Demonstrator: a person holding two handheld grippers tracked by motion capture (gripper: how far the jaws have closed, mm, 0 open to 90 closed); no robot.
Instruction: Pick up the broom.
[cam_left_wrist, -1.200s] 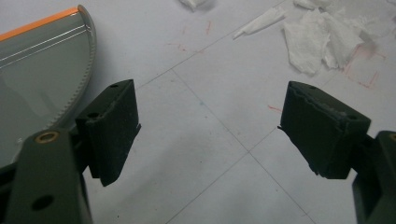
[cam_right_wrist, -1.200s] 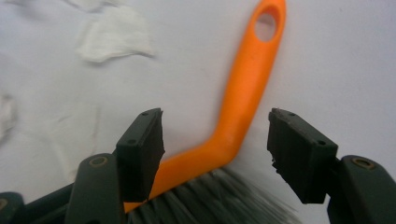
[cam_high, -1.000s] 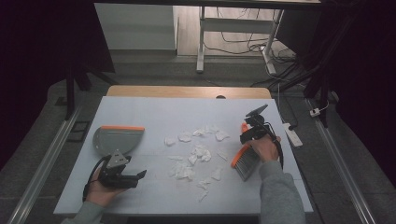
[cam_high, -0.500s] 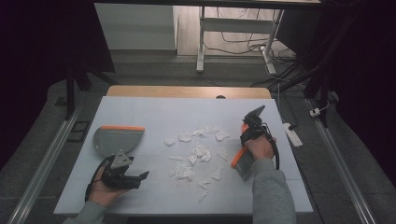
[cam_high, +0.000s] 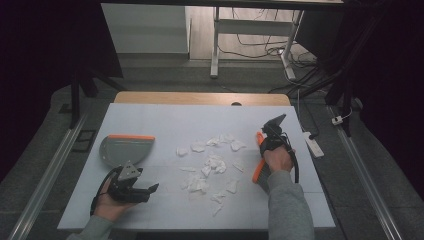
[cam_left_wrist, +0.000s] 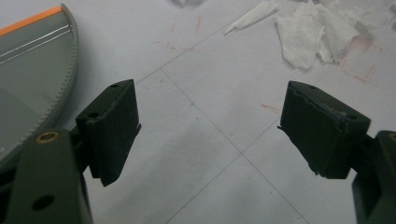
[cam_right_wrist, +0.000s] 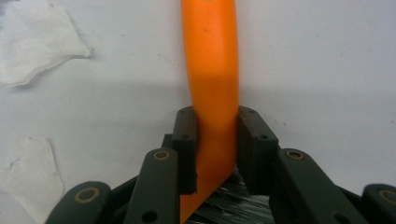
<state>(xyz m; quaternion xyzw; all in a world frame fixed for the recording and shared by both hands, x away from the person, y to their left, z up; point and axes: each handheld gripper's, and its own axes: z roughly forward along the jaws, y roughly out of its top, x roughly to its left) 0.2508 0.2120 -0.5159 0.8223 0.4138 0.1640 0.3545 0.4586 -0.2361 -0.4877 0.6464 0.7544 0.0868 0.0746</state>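
The brush (cam_right_wrist: 212, 84) lies on the white table (cam_high: 165, 120), at the right side of the paper scraps (cam_high: 212, 165), with its orange handle running away from the camera in the right gripper view. The right gripper (cam_right_wrist: 215, 149) has just been closing its jaws, and they now clamp the handle from both sides, the pads pressing on the orange plastic. Dark bristles show just below the clamped spot, at the bottom edge of that view. In the high view the right gripper (cam_high: 270, 142) sits over the brush (cam_high: 258, 171) near the table's right edge, the person's right hand (cam_high: 277, 157) wrapped around it and a grey sleeve (cam_high: 290, 210) coming in from below.

The scraps are torn white tissue, spread loosely over the middle of the table. Two of them lie to the left of the handle in the right gripper view, not touching it.

At the table's left lies a grey dustpan (cam_high: 125, 149) with an orange edge, well apart from the brush. The left gripper (cam_high: 142, 190) rests near the front edge, just in front of the dustpan, held by the left hand (cam_high: 112, 202). Its jaws stand wide apart with only bare table between them; the dustpan (cam_left_wrist: 32, 79) lies beside its left jaw and scraps (cam_left_wrist: 303, 32) farther off.
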